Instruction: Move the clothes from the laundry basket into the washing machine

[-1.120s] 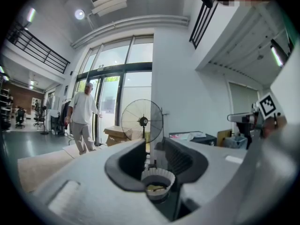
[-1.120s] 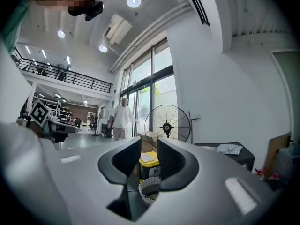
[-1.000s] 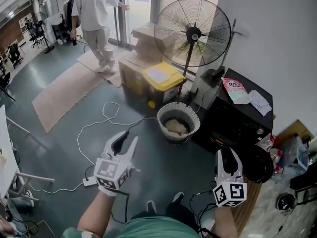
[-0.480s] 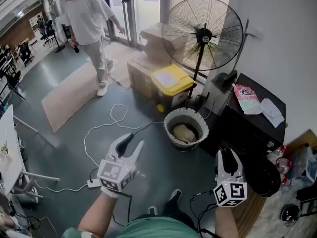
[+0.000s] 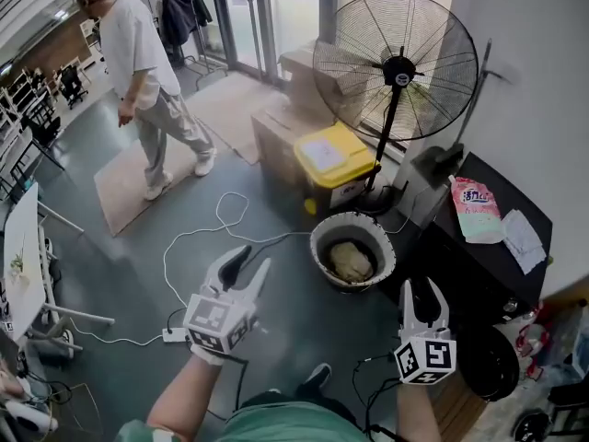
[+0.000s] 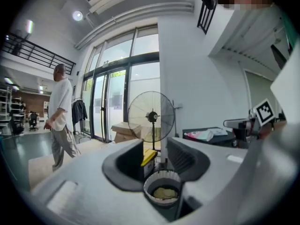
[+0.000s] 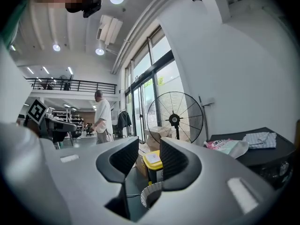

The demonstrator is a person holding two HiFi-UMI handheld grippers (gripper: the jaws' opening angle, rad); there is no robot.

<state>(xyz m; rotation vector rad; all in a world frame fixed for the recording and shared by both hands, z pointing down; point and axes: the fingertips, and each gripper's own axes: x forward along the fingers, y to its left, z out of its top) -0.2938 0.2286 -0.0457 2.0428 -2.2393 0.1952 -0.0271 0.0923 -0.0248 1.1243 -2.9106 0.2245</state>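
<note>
A round white laundry basket (image 5: 322, 238) stands on the grey floor with a beige garment (image 5: 351, 261) inside. To its right is the black washing machine (image 5: 479, 274), its round door (image 5: 488, 365) low at the right. In the head view my left gripper (image 5: 247, 263) is held out, left of and nearer than the basket, open and empty. My right gripper (image 5: 423, 289) hovers beside the washer's front, jaws a little apart with nothing between them. The left gripper view looks past the left gripper (image 6: 155, 161) at the basket (image 6: 161, 179) and garment (image 6: 162, 193). The right gripper (image 7: 149, 161) sees only the basket's rim (image 7: 151, 193).
A tall pedestal fan (image 5: 396, 63) stands behind the basket, next to a yellow-lidded bin (image 5: 333, 159) and cardboard boxes (image 5: 294, 109). White cables (image 5: 212, 238) and a power strip (image 5: 173, 335) lie on the floor. A detergent bag (image 5: 477, 210) lies on the washer. A person (image 5: 147, 90) walks at the back left.
Both grippers and the head view have come closer to the basket and the washer. The person at the back has walked to the left.
</note>
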